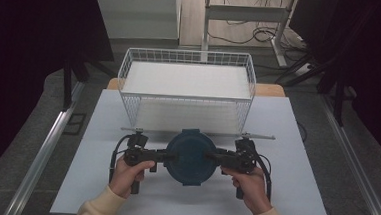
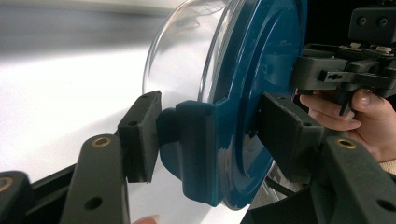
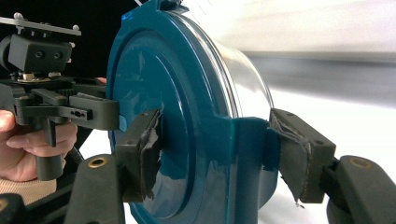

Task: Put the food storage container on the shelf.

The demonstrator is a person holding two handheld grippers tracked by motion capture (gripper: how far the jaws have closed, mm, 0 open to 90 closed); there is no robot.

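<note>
A round clear glass container with a dark blue lid (image 1: pixel 190 157) is held between both grippers over the front half of the white table (image 1: pixel 123 193). My left gripper (image 1: pixel 168 157) grips it from the left. In the left gripper view its pads (image 2: pixel 140 135) press on a blue clip tab (image 2: pixel 196 149) and the lid's top. My right gripper (image 1: pixel 214 159) holds the opposite side. In the right gripper view its worn pads (image 3: pixel 140 154) clamp the lid's face and the other clip tab (image 3: pixel 247 149). The glass bowl (image 2: pixel 182 60) under the lid looks empty.
A white wire basket (image 1: pixel 125 68) stands just behind the container across the far half of the table. A person's hands (image 1: pixel 131 176) hold both grippers near the front edge. Dark floor and metal rails flank the table.
</note>
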